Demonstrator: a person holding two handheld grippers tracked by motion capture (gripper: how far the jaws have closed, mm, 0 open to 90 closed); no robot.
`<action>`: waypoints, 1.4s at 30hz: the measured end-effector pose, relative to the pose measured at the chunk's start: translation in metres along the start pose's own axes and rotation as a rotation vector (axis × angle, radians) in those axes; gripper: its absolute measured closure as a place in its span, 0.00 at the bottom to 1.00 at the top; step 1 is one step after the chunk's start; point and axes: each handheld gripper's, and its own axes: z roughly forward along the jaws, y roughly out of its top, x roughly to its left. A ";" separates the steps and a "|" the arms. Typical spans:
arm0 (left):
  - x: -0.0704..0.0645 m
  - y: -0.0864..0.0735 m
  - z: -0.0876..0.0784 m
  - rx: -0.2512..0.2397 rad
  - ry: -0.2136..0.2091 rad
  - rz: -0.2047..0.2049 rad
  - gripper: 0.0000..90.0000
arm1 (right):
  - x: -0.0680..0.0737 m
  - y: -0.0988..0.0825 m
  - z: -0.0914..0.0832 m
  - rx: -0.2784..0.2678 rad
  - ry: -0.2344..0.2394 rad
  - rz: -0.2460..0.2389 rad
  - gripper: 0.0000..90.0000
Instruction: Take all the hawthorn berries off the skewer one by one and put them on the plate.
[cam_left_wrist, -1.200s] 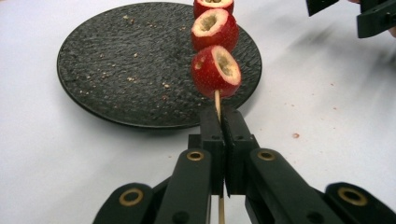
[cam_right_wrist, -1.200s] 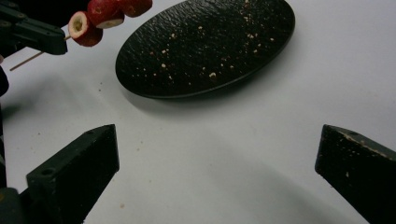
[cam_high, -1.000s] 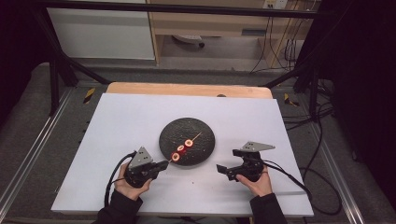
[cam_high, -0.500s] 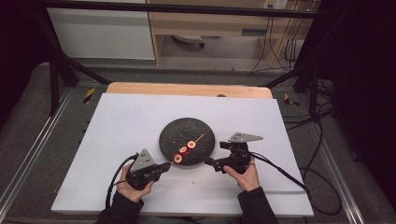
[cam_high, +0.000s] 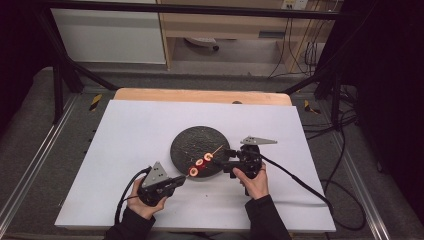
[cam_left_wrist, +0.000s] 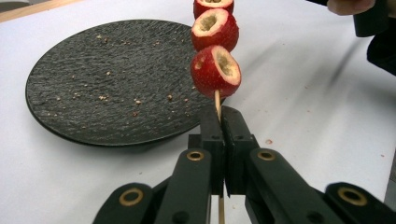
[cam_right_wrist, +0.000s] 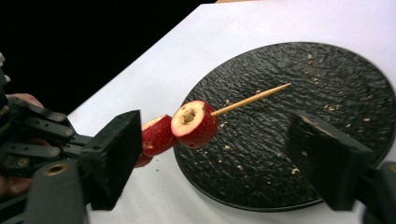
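Note:
A thin wooden skewer (cam_left_wrist: 217, 99) carries three hollowed red fruit pieces (cam_left_wrist: 215, 71). My left gripper (cam_left_wrist: 222, 115) is shut on its bare lower end and holds it slanted over the near rim of the black plate (cam_left_wrist: 93, 84). In the high view the left gripper (cam_high: 180, 180) sits at the plate's (cam_high: 192, 142) front left, with the fruits (cam_high: 202, 161) above the rim. My right gripper (cam_high: 226, 159) is at the plate's right edge. Its jaws (cam_right_wrist: 215, 128) are open and have just been closing. The fruits (cam_right_wrist: 194, 123) and the skewer's pointed end (cam_right_wrist: 254, 99) lie ahead between them, untouched.
The plate (cam_right_wrist: 327, 79) holds only crumbs and rests on a white sheet (cam_high: 140, 130) over the wooden table (cam_high: 200, 96). Cables (cam_high: 300, 180) trail from both grippers towards the front and right. Dark metal frame bars (cam_high: 65, 75) stand around the table.
The right gripper has moved left and a little up, to the plate's right edge by the skewer's tip, and its jaws stand narrower. The left gripper and skewer have kept still.

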 end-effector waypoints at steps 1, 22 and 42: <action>-0.001 0.000 0.000 0.000 -0.001 0.002 0.98 | -0.001 0.000 0.002 0.000 0.008 0.019 0.31; -0.006 0.000 -0.001 -0.032 -0.008 0.027 0.98 | -0.003 -0.002 0.011 0.025 0.115 0.149 0.70; -0.002 0.001 -0.007 -0.059 -0.010 0.019 0.98 | -0.015 0.023 -0.008 -0.065 0.020 0.146 0.71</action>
